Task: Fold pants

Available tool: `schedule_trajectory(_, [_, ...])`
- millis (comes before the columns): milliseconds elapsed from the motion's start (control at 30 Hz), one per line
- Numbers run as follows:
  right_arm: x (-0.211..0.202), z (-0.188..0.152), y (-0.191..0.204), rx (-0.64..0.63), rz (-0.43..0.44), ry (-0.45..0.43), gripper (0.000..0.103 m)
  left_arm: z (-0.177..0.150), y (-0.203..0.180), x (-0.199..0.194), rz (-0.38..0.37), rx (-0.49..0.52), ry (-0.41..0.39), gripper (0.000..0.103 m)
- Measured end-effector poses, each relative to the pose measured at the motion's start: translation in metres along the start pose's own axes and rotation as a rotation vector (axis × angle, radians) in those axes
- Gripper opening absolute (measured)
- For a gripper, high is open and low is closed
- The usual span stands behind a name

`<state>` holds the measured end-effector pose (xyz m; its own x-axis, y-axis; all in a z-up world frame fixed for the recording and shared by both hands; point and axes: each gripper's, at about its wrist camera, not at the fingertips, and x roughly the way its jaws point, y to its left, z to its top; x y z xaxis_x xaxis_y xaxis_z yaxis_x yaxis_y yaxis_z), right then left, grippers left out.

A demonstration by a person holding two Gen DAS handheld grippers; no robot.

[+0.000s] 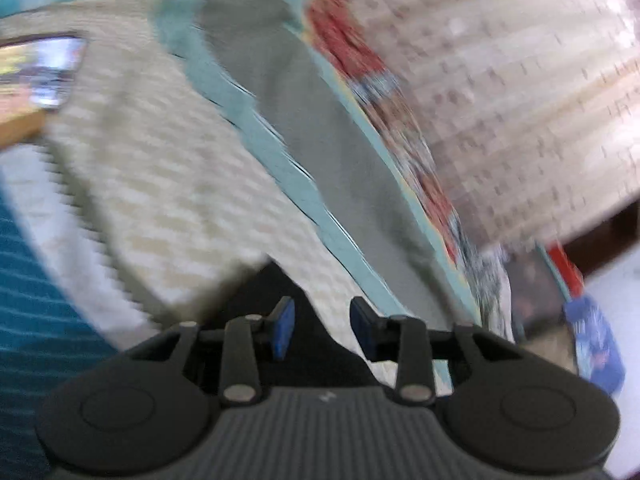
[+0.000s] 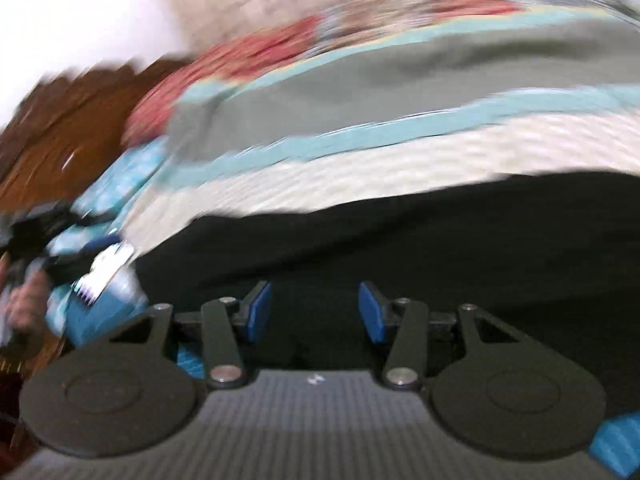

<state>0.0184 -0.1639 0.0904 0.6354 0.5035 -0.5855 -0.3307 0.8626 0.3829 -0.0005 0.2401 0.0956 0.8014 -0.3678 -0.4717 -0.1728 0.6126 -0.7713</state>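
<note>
Both views are blurred by motion. Black pants (image 2: pixel 400 240) lie on a cream checked bedspread (image 2: pixel 360 168) and fill the lower half of the right wrist view. My right gripper (image 2: pixel 315 312) is open just above the black cloth, with nothing between its blue pads. In the left wrist view only a dark corner of the pants (image 1: pixel 276 292) shows, right in front of my left gripper (image 1: pixel 322 330). That gripper is open and empty, its blue pads apart, the dark cloth reaching under them.
The bedspread (image 1: pixel 168 184) has teal and grey stripes (image 1: pixel 312 128) and a red patterned border (image 1: pixel 344 40). A tiled wall (image 1: pixel 520 100) rises behind the bed. A lit phone screen (image 1: pixel 44 72) lies at the left. The other hand-held gripper (image 2: pixel 92 276) shows at the left, over brown floor (image 2: pixel 60 128).
</note>
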Motion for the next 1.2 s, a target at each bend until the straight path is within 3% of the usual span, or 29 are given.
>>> schedule_trajectory(200, [-0.023, -0.002, -0.064, 0.144, -0.144, -0.101, 0.052, -0.054, -0.058, 0.090, 0.034, 0.171, 0.209, 0.031])
schedule_trajectory(300, [-0.032, -0.016, -0.099, 0.168, -0.315, -0.083, 0.051, -0.081, -0.058, 0.136, 0.190, 0.243, 0.274, 0.029])
schedule_trajectory(333, [-0.038, -0.023, -0.116, 0.187, -0.376, -0.082, 0.042, -0.086, -0.053, 0.147, 0.241, 0.254, 0.288, 0.019])
schedule_trajectory(367, [-0.051, -0.029, -0.136, 0.225, -0.380, -0.102, 0.022, -0.090, -0.049, 0.152, 0.268, 0.267, 0.268, 0.015])
schedule_trajectory(433, [-0.087, -0.039, -0.179, 0.374, -0.328, -0.165, 0.015, -0.088, -0.049, 0.151, 0.280, 0.277, 0.267, 0.014])
schedule_trajectory(533, [-0.147, -0.054, -0.217, 0.467, -0.322, -0.339, 0.026, -0.082, -0.056, 0.146, 0.326, 0.251, 0.294, 0.017])
schedule_trajectory(567, [-0.162, -0.059, -0.227, 0.493, -0.328, -0.388, 0.038, -0.081, -0.062, 0.142, 0.346, 0.244, 0.290, 0.021])
schedule_trajectory(600, [-0.175, -0.066, -0.238, 0.533, -0.351, -0.442, 0.042, -0.083, -0.066, 0.137, 0.353, 0.244, 0.280, 0.030])
schedule_trajectory(733, [-0.200, -0.087, -0.285, 0.693, -0.353, -0.595, 0.044, -0.096, -0.089, 0.130, 0.350, 0.252, 0.281, 0.034])
schedule_trajectory(900, [-0.187, -0.088, -0.310, 0.752, -0.302, -0.650, 0.043, -0.117, -0.117, 0.140, 0.335, 0.281, 0.327, 0.039])
schedule_trajectory(1200, [-0.204, -0.092, -0.349, 0.889, -0.173, -0.759, 0.042, -0.131, -0.143, 0.149, 0.309, 0.310, 0.357, 0.041])
